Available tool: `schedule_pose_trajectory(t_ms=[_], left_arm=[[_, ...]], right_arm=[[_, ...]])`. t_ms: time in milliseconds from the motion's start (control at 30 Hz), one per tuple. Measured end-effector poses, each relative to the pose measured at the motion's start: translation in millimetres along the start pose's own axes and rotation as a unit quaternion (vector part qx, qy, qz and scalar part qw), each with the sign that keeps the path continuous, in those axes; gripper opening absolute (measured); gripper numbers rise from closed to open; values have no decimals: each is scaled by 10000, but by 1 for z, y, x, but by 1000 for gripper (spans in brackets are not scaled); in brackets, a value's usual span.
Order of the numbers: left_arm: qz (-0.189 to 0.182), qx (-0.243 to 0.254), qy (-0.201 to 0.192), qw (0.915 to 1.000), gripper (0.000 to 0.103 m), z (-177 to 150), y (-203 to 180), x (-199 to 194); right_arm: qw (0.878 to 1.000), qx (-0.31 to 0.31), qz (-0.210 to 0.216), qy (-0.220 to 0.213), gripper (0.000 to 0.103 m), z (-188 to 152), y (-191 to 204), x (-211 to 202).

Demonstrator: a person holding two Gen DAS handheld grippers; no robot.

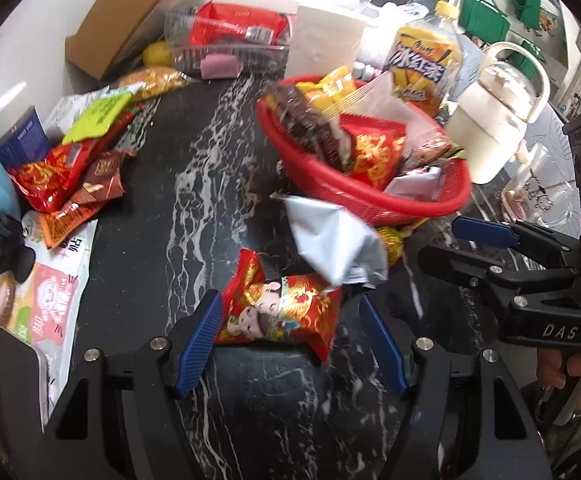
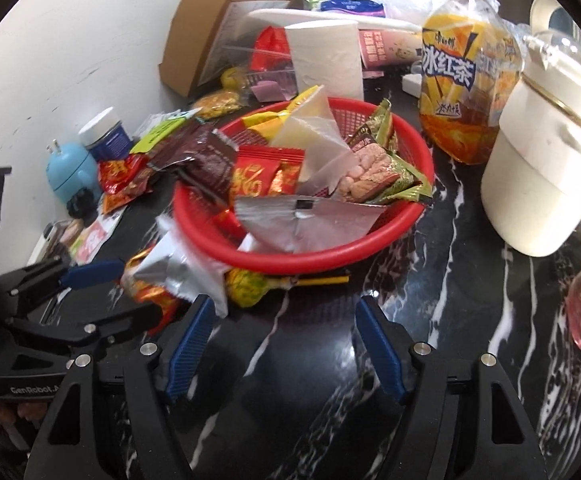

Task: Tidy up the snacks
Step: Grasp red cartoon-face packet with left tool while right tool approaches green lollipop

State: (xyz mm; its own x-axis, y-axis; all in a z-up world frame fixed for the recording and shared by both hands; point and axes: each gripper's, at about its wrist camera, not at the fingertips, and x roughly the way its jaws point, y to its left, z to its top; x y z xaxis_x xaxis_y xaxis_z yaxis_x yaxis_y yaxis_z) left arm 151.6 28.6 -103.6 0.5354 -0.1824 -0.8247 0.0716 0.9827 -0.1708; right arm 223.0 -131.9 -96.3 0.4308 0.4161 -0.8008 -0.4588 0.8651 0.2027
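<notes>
Gathering loose snacks into the red basket (image 1: 422, 210) looked like the step in hand: the left tool (image 1: 290, 320) stood wide around a red-and-gold packet (image 1: 282, 308) lying flat on the counter (image 1: 194, 184), just short of the basket; closing and lifting seemed next, while the right tool (image 2: 284, 330) gaped empty

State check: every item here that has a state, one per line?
left gripper: open, jaws either side of the red snack packet, not closed on it
right gripper: open, holding nothing
red basket: upright, heaped with snacks
silver packet: outside the basket, on the counter
iced tea bottle: upright, capped
cardboard box: flaps open
</notes>
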Motion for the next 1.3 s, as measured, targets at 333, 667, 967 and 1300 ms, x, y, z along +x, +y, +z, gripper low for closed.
schedule_pose_trajectory(t_ms=[333, 667, 967, 1300], left_arm=[[-156, -125, 35, 9998, 69, 4, 14, 10], [-162, -16, 33, 9999, 69, 2, 11, 10], [-16, 141, 45, 9999, 69, -2, 3, 8], [129, 171, -95, 9997, 50, -3, 6, 7]], right_arm=[[9996, -229, 38, 141, 74, 10, 6, 27], [9998, -208, 11, 44, 77, 11, 5, 30], [9994, -180, 293, -5, 67, 9, 11, 30], [9990, -237, 382, 66, 42, 1, 9, 29]])
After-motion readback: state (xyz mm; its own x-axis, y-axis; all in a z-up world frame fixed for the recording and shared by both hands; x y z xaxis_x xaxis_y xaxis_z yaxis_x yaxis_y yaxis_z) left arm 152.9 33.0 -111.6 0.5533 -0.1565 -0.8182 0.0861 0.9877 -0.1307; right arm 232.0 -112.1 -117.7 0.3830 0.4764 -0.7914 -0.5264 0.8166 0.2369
